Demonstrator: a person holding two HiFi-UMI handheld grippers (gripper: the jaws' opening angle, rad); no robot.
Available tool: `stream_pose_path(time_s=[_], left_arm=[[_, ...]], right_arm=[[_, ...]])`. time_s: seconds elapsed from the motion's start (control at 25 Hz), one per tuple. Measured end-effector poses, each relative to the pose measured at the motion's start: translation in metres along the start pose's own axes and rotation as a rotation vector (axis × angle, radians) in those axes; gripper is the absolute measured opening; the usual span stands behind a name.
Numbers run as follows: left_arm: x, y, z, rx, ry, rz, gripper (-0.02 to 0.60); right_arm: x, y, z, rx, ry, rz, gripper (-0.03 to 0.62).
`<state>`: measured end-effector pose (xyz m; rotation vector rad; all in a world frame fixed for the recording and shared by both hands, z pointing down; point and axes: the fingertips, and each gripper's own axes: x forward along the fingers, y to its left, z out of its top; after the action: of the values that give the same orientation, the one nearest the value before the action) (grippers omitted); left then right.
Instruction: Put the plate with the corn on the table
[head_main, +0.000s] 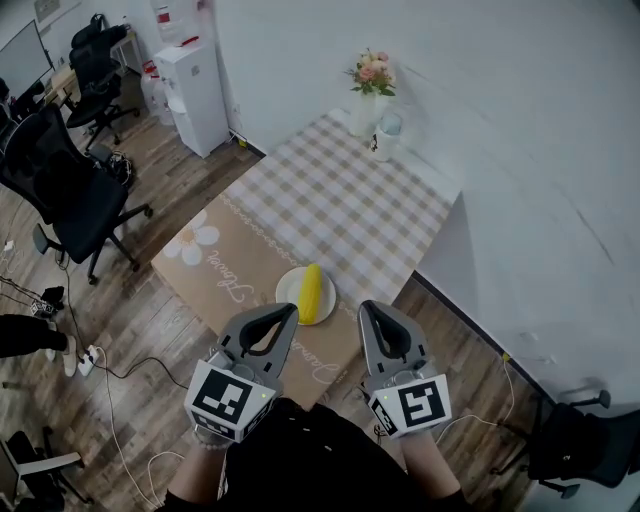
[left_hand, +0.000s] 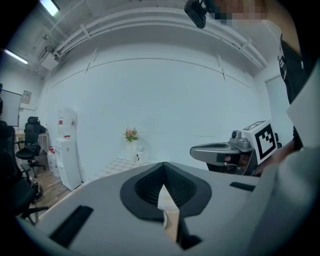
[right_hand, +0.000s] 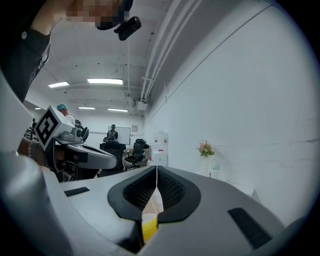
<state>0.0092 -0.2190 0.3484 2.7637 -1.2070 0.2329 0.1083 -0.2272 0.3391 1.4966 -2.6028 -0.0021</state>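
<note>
- My left hand-held gripper and right hand-held gripper are closed, empty.
- The plate with corn sits on the tabletop just ahead, nearer my left; the corn's long axis points away.

The left gripper and right gripper were grey, each carrying 1 black-and-white marked cube; the top was black.

One plate, one corn
</note>
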Motion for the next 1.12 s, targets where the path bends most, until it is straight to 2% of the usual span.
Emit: stream_pose_path(time_s=[0.12,0.32,0.76,1.12], left_arm=[[0.001,-0.001,-0.003,0.021,-0.005,-0.013,0.012],[-0.001,-0.002,-0.002,-0.002,-0.003,-0.008,0.012],[-0.002,-0.01,-0.005,0.02,0.001,-0.042,0.012],[-0.004,-0.013,-0.011,-0.007,0.005,-0.054,0.012]], right_arm=[[0.0,-0.001,0.0,0.001,0.002,-0.004,0.043],[-0.001,0.002,0.0,-0.002,0.001,-0.006,0.041],[-0.002,0.006,0.0,-0.002,0.006,-0.005,0.041],[-0.003,0.008,-0.004,-0.007,0.015,-0.008,0.041]])
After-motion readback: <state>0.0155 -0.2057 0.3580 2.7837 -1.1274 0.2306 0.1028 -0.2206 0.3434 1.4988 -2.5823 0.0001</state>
